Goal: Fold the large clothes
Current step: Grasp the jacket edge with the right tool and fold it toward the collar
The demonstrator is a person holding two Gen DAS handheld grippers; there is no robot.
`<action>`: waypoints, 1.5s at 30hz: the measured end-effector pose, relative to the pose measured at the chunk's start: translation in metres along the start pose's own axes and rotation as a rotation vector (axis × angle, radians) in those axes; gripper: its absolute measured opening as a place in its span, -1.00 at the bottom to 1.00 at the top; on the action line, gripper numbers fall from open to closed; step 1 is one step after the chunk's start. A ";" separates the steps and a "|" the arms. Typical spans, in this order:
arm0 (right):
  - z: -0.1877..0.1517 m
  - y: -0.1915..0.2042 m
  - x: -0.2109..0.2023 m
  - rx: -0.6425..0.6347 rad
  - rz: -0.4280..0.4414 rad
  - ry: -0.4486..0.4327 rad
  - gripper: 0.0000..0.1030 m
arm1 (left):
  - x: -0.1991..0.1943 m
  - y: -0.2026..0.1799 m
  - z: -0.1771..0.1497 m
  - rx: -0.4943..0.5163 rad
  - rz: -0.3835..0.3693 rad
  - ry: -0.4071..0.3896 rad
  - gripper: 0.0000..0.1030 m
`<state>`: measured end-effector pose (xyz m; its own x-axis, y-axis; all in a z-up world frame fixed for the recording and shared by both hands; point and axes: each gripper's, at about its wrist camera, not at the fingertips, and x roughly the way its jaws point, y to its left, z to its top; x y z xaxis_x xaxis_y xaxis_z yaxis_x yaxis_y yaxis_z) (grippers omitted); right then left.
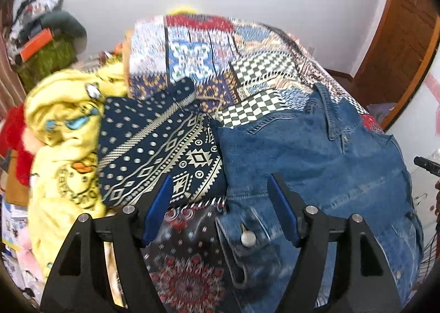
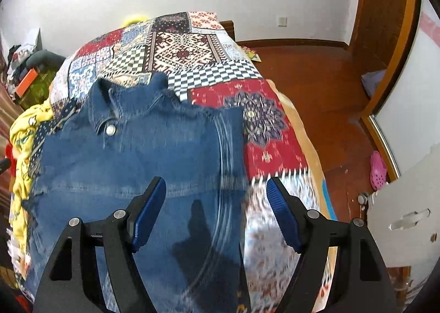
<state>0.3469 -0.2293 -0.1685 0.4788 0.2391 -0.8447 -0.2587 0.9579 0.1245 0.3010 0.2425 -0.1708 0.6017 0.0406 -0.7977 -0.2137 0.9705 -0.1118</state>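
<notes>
A blue denim jacket point(image 1: 316, 159) lies spread on the patchwork bedspread point(image 1: 220, 60), collar toward the far end; it also shows in the right wrist view point(image 2: 132, 159). My left gripper point(image 1: 220, 189) is open and empty, above the jacket's near left edge, where a cuff with a metal button point(image 1: 247, 237) lies between the fingers. My right gripper point(image 2: 217, 192) is open and empty, above the jacket's right edge. A folded navy patterned cloth point(image 1: 159, 148) lies left of the jacket.
A heap of yellow printed clothing point(image 1: 66, 134) sits at the bed's left side. Clutter and an orange box point(image 1: 35, 43) stand at the far left. Wooden floor point(image 2: 316, 87), a pink shoe point(image 2: 378, 167) and a white cabinet point(image 2: 407, 216) are right of the bed.
</notes>
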 end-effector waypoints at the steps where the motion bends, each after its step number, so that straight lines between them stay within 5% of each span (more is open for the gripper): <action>1: 0.004 -0.001 0.007 0.007 0.000 0.005 0.41 | 0.011 0.002 0.004 -0.013 -0.013 0.019 0.36; 8: 0.012 -0.014 0.058 0.078 0.024 0.102 0.40 | 0.087 0.004 0.014 -0.063 -0.070 0.129 0.35; 14: 0.023 -0.025 0.085 0.103 0.053 0.135 0.40 | 0.125 0.003 0.025 -0.074 -0.144 0.165 0.03; 18: 0.031 -0.025 0.090 0.085 0.060 0.116 0.32 | 0.133 0.004 0.033 -0.111 -0.227 0.167 -0.59; 20: 0.034 -0.025 0.093 0.081 0.057 0.113 0.06 | 0.132 0.002 0.036 -0.116 -0.220 0.166 -0.79; 22: 0.037 -0.026 0.093 0.086 0.077 0.109 -0.46 | 0.123 -0.001 0.037 -0.102 -0.201 0.148 -0.82; 25: 0.040 -0.028 0.089 0.116 0.117 0.104 -0.73 | 0.101 -0.008 0.040 -0.069 -0.163 0.088 -0.83; 37: 0.083 0.036 0.017 -0.049 0.164 -0.076 -0.80 | 0.010 -0.017 0.066 0.004 -0.045 -0.058 -0.84; 45: 0.120 0.069 0.045 -0.086 0.156 -0.134 -0.80 | 0.029 0.010 0.091 -0.010 0.067 -0.066 -0.84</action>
<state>0.4512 -0.1335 -0.1352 0.5331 0.4077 -0.7413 -0.4061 0.8920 0.1986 0.3866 0.2747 -0.1408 0.6348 0.1213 -0.7631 -0.2630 0.9626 -0.0657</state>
